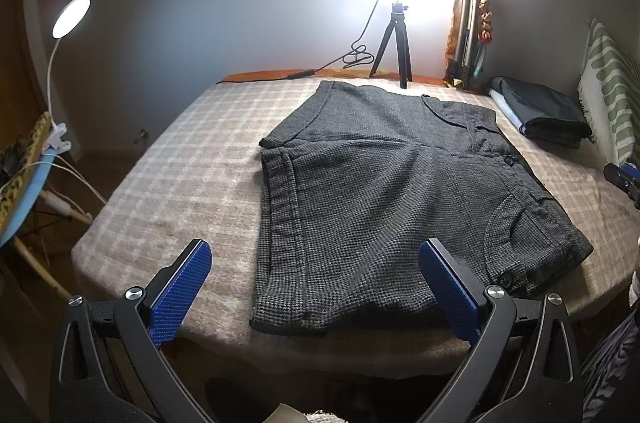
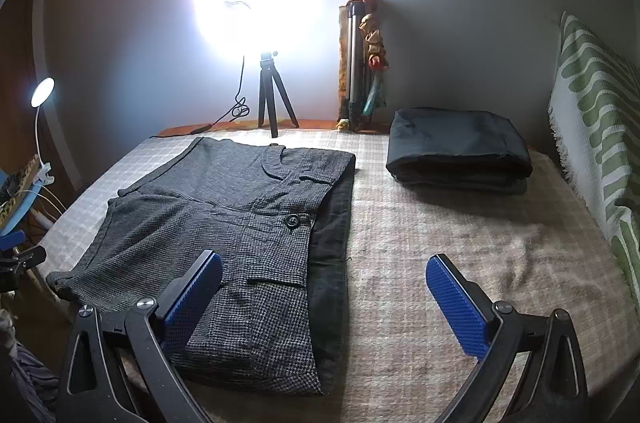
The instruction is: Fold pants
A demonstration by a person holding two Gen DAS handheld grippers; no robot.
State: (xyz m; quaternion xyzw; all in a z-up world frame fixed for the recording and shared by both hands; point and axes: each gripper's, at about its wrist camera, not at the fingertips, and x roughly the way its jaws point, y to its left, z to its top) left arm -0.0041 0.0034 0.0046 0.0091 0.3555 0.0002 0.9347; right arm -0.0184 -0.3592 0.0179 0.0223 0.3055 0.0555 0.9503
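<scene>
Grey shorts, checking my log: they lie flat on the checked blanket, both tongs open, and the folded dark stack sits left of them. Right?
Not quite. The folded dark stack sits right of the grey shorts, as the right wrist view shows. The rest holds: they lie flat on the checked blanket, left tongs and right tongs open.

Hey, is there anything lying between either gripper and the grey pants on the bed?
Nothing visible. The grey pants lie flat on the blanket, directly ahead of the open left gripper and open right gripper. The folded dark clothes sit apart, at the far right.
</scene>
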